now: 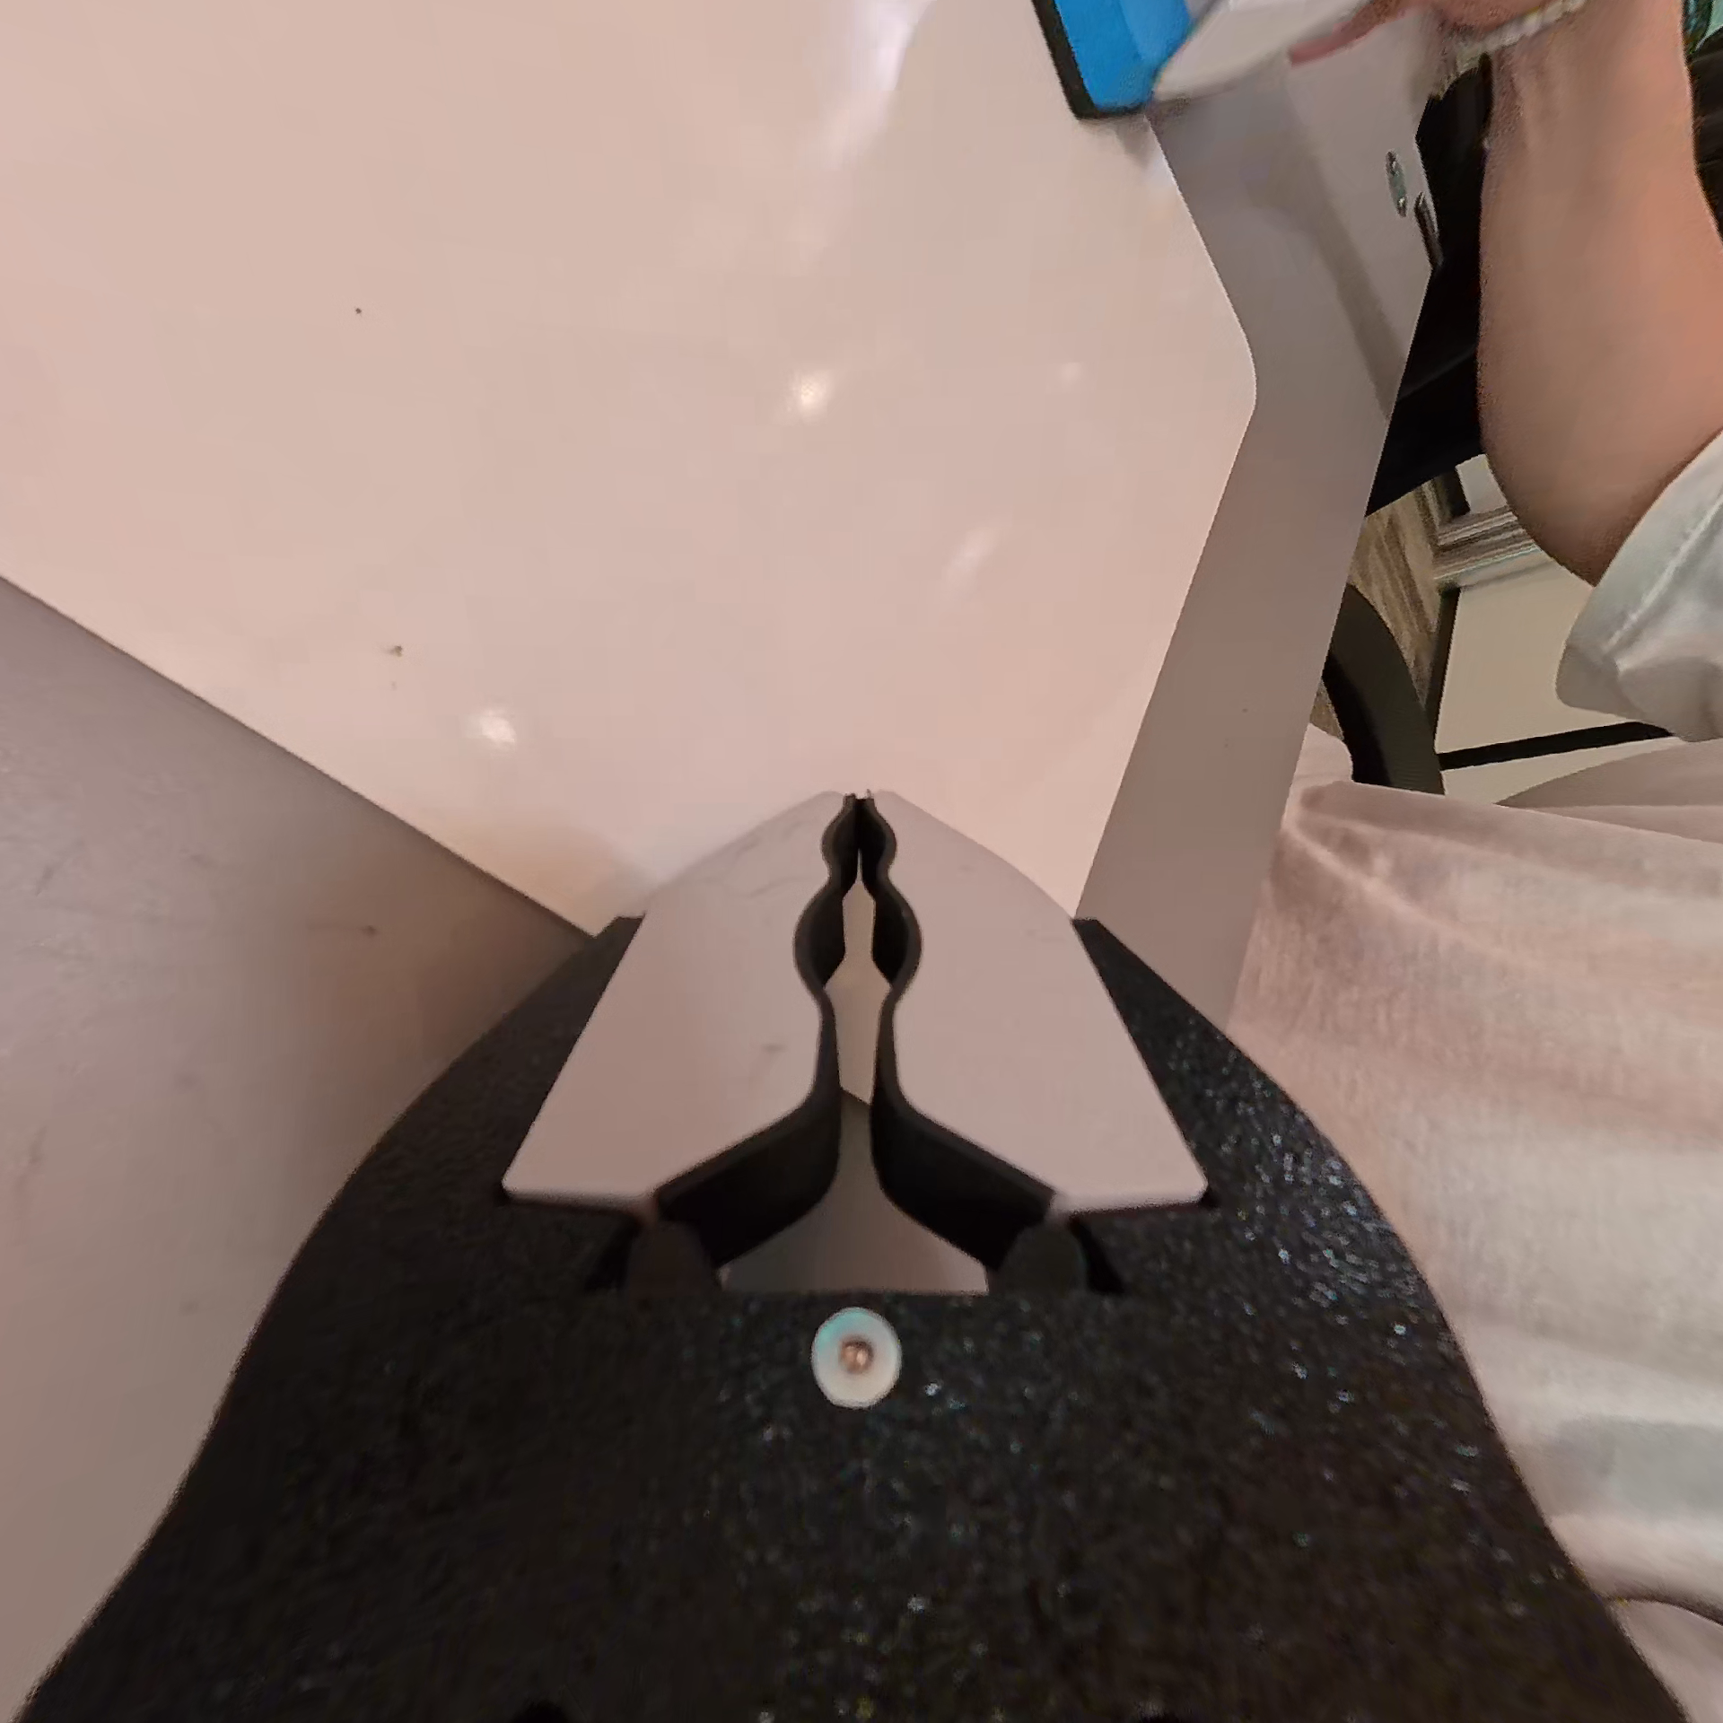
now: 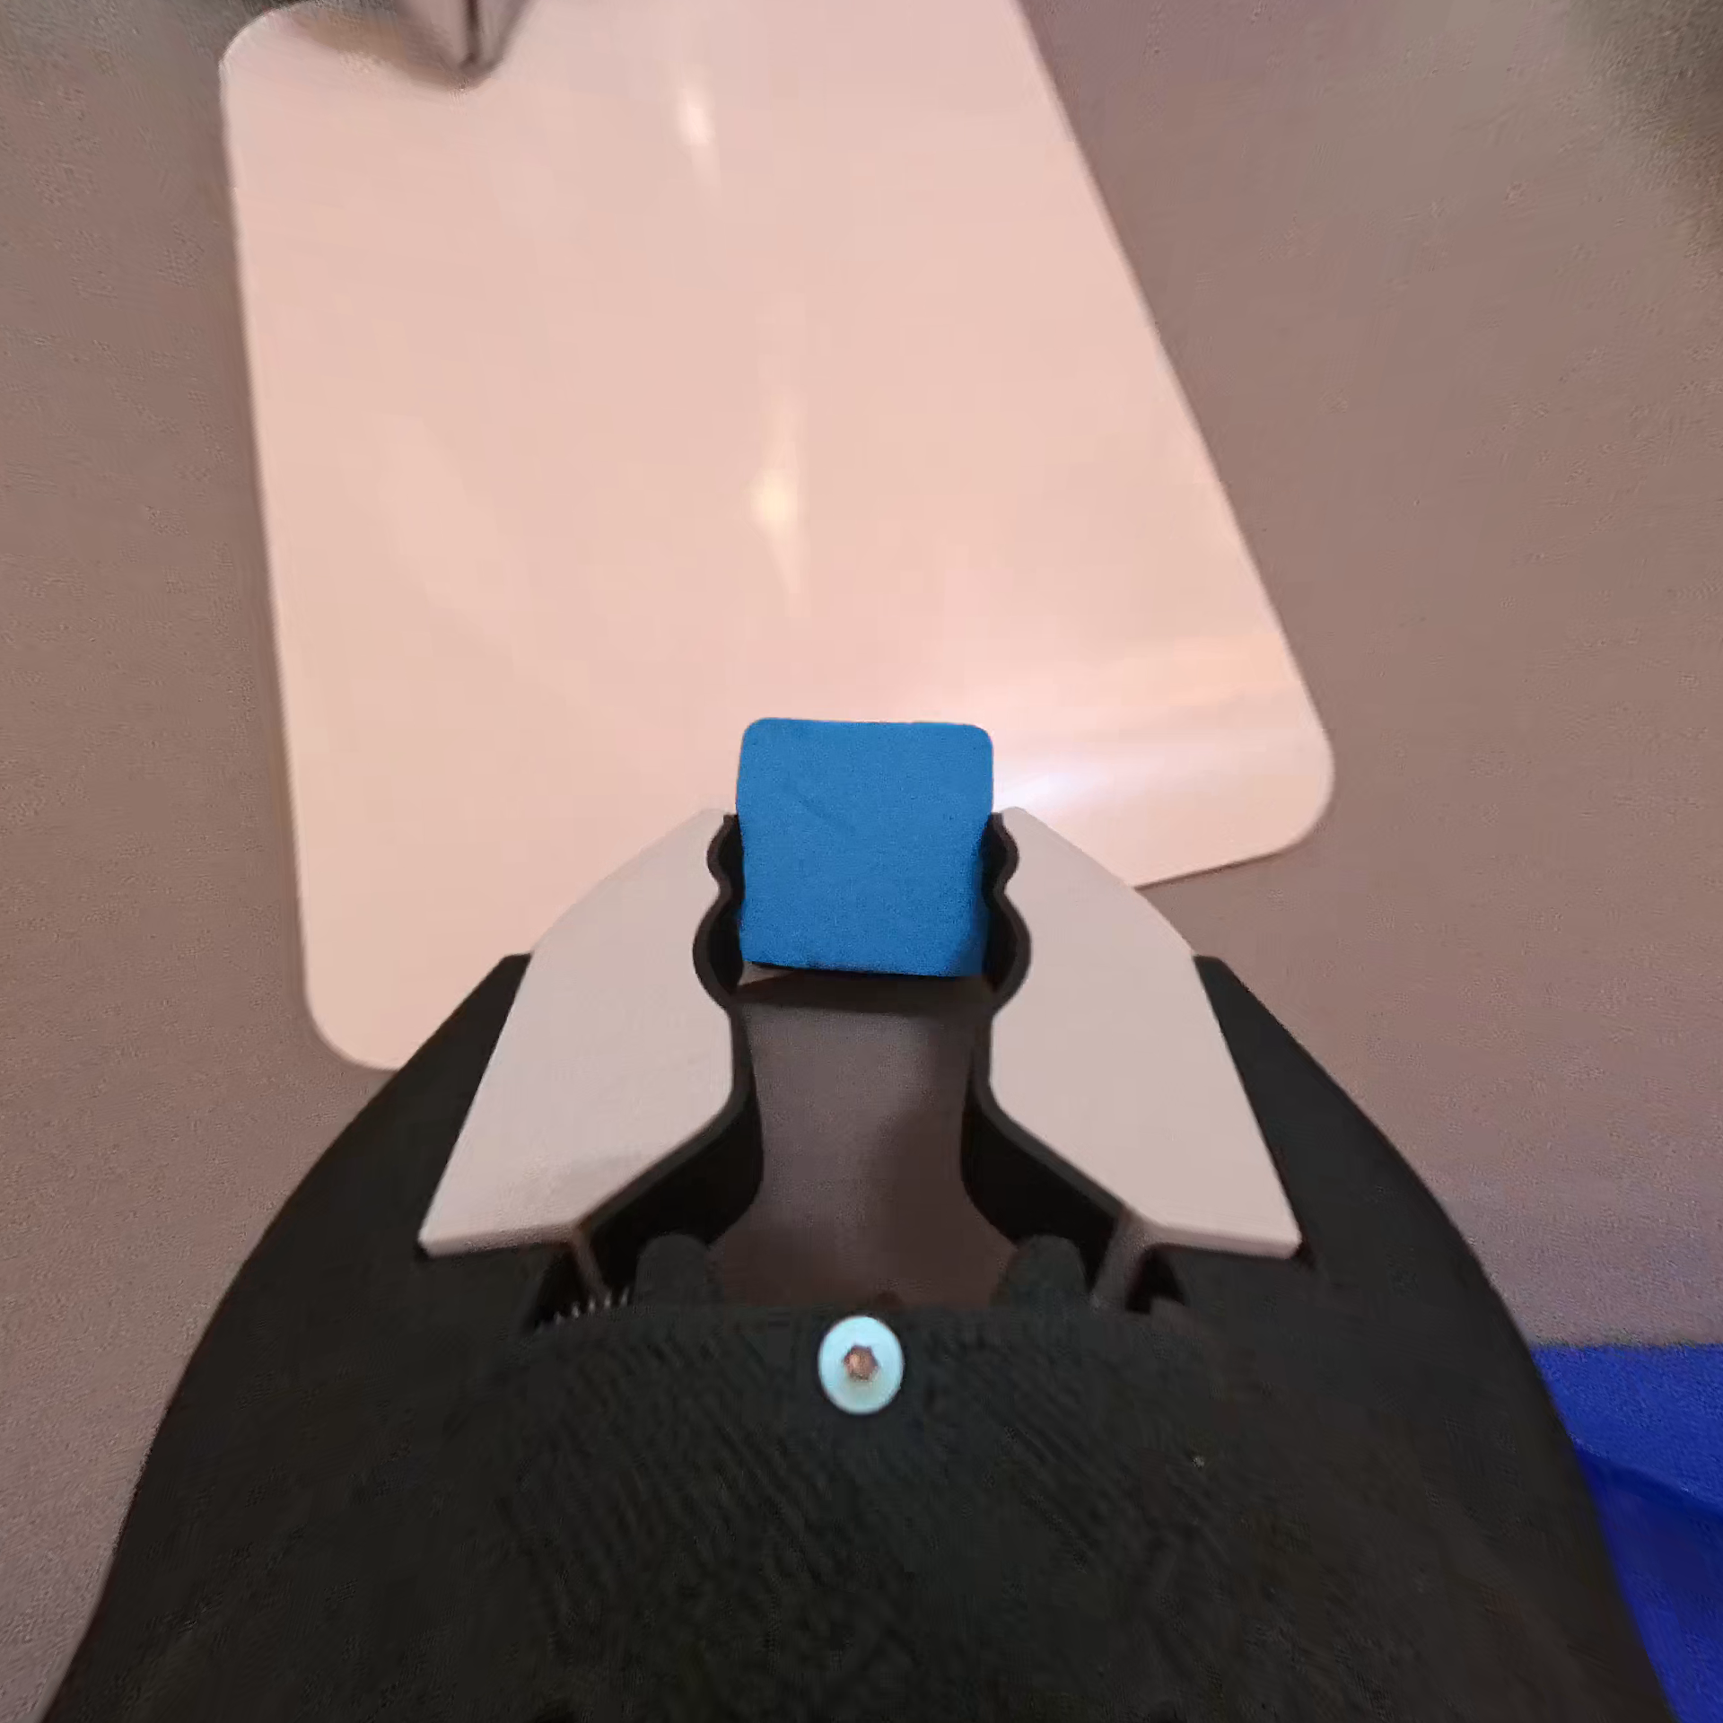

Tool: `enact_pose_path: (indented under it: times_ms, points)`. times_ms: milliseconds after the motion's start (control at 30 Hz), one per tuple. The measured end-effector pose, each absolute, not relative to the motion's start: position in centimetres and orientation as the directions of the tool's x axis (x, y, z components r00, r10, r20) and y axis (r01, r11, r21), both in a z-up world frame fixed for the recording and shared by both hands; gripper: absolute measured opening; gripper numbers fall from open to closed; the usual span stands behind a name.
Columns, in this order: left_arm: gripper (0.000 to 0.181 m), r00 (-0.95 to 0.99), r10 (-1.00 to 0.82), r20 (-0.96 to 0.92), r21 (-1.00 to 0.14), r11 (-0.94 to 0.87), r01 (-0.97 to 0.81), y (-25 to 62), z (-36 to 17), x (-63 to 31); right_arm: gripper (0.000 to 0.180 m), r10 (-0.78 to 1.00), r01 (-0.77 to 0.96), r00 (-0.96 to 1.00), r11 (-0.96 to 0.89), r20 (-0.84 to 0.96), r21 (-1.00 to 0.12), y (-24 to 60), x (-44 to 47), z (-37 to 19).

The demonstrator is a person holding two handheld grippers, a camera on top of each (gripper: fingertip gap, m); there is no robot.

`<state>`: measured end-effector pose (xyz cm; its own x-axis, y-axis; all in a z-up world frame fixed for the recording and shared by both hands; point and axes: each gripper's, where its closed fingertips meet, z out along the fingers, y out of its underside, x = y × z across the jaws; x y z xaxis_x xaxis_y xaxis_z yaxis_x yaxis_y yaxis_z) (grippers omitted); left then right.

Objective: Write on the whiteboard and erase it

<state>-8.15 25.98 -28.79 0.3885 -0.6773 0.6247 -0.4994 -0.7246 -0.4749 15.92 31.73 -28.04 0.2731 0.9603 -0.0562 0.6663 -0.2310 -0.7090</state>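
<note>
A white whiteboard (image 1: 606, 420) with rounded corners lies flat on a grey-brown table; it also shows in the right wrist view (image 2: 653, 420). Its surface looks blank, with only a few small specks. My left gripper (image 1: 860, 802) is shut and empty, its tips at the near edge of the board. My right gripper (image 2: 862, 830) is shut on a blue eraser (image 2: 862, 848) and holds it over the board's near end. The right gripper with the blue eraser (image 1: 1114, 56) shows at the top of the left wrist view, over the board's far edge.
The table (image 1: 186, 932) surrounds the board. A person's forearm (image 1: 1604, 326) and pale clothing (image 1: 1492, 1072) fill the right of the left wrist view, with a chair base behind. A blue object (image 2: 1650, 1492) lies at the lower right of the right wrist view. Spacing between my two grippers at the tips: around 25 cm.
</note>
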Motion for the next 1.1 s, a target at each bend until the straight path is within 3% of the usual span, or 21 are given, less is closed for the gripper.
enact_pose_path:
  times_ms: [100,200,400,500,567,633,700,733,800,900,1100]
  points:
    - [0.000,0.392,-0.682,0.617,-0.480,-0.722,-0.499,26.0,-28.8,-8.1,0.050,0.982,0.708,0.178,-0.170,-0.059,-0.685,29.3,15.2,-27.9]
    - [0.000,0.388,-0.678,0.624,-0.477,-0.724,-0.497,26.0,-28.8,-8.1,0.050,0.931,0.642,0.363,-0.286,-0.047,-0.711,32.8,17.3,-27.8]
    - [0.000,0.365,-0.693,0.621,-0.512,-0.712,-0.481,25.9,-28.5,-8.1,0.051,0.929,0.644,0.369,-0.285,-0.038,-0.710,31.5,17.2,-27.6]
    - [0.000,0.287,-0.761,0.582,-0.566,-0.632,-0.529,24.8,-27.9,-8.9,0.082,0.911,0.642,0.412,-0.286,0.006,-0.711,31.3,17.7,-26.7]
    - [0.000,0.279,-0.776,0.566,-0.653,-0.628,-0.423,25.6,-24.6,-9.5,0.109,0.872,0.600,0.487,-0.306,0.035,-0.739,31.5,18.4,-25.3]
    - [0.000,0.364,-0.778,0.512,-0.729,-0.618,-0.295,28.1,-20.7,-11.7,0.105,0.864,0.575,0.500,-0.283,0.056,-0.768,30.5,18.6,-23.5]
    - [0.030,0.592,-0.716,0.370,-0.767,-0.595,-0.241,32.3,-18.4,-16.1,0.106,0.856,0.566,0.511,-0.261,0.084,-0.782,29.7,18.9,-22.2]
    - [0.032,0.696,-0.658,0.287,-0.766,-0.594,-0.245,34.4,-17.8,-18.8,0.108,0.845,0.567,0.523,-0.253,0.106,-0.784,29.5,19.2,-21.8]
    - [0.037,0.822,-0.543,0.174,-0.709,-0.648,-0.278,37.8,-17.5,-23.4,0.111,0.821,0.581,0.550,-0.244,0.154,-0.777,29.5,19.6,-21.7]
    - [0.045,0.919,-0.382,0.101,-0.515,-0.810,-0.280,41.7,-19.5,-28.4,0.111,0.808,0.611,0.555,-0.237,0.196,-0.755,29.1,19.3,-22.3]
    - [0.047,0.968,-0.240,-0.069,-0.228,-0.941,-0.250,46.1,-23.7,-32.5,0.111,0.802,0.587,0.570,-0.245,0.179,-0.772,28.2,18.2,-23.0]
